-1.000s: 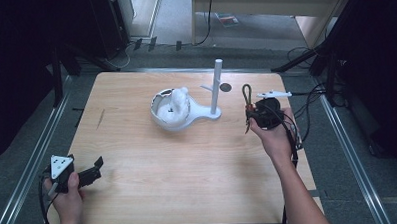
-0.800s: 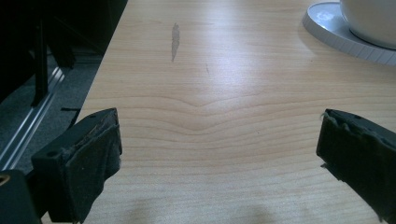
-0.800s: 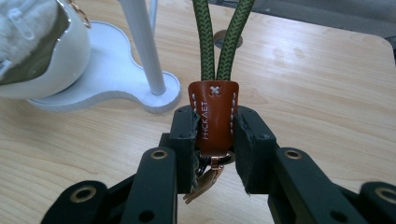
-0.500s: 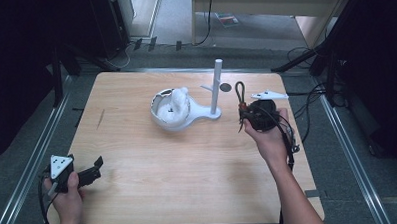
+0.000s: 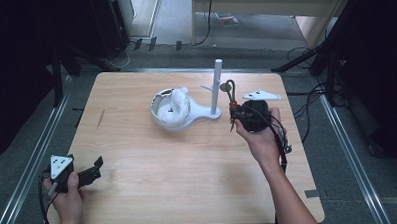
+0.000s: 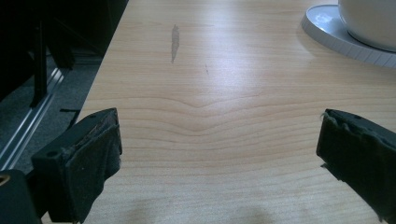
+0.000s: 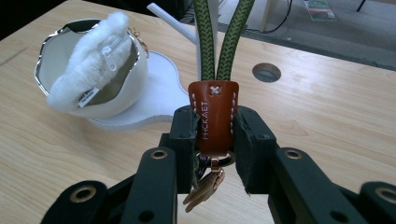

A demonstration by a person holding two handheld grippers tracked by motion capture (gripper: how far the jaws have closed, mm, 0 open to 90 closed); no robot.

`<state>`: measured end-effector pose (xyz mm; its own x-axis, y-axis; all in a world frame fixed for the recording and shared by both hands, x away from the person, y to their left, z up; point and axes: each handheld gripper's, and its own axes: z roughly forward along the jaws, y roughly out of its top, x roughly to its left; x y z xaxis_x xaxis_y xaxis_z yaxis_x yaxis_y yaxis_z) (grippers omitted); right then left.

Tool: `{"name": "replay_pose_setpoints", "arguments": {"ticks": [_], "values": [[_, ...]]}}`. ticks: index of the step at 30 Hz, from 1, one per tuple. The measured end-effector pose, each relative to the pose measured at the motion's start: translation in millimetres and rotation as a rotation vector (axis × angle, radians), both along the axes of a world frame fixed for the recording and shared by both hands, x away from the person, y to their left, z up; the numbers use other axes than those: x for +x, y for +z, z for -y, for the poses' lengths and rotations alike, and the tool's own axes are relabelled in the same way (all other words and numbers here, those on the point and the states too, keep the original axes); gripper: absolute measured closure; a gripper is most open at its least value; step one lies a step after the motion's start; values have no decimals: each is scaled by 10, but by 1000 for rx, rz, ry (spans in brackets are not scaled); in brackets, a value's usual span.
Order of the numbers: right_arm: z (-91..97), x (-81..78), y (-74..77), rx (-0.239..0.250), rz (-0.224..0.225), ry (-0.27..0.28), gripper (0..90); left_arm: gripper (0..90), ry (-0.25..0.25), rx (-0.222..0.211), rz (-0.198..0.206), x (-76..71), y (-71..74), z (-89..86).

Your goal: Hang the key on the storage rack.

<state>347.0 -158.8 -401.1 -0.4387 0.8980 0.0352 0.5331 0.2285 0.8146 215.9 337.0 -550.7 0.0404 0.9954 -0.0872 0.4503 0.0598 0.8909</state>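
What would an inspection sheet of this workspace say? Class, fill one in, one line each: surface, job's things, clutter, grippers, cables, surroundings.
Surface: wooden table, one dark streak near its left side.
Job's things: keychain with a green cord loop and brown leather tab; white peg stand with a side peg; white bowl on the stand's base holding a fluffy white pouch.
Clutter: nothing seen.
Grippers: right gripper shut on the keychain's tab near the stand; left gripper open, low over the table's near left corner.
Cables: one trails from each gripper; more lie on the floor.
Surroundings: metal rails, dark stands, grey floor.
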Motion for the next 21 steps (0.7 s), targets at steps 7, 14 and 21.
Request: {"name": "replay_pose_setpoints", "arguments": {"ticks": [7,14,21], "values": [[-77,-1,11,9,9,9,715,6,-1,-1,0,0,0,-3],[-149,6,18,2,7,24,715,6,-2,-2,0,0,0,-4],[-204,58,-33,-11,-3,24,715,6,-1,-3,1,0,0,-5]]}}
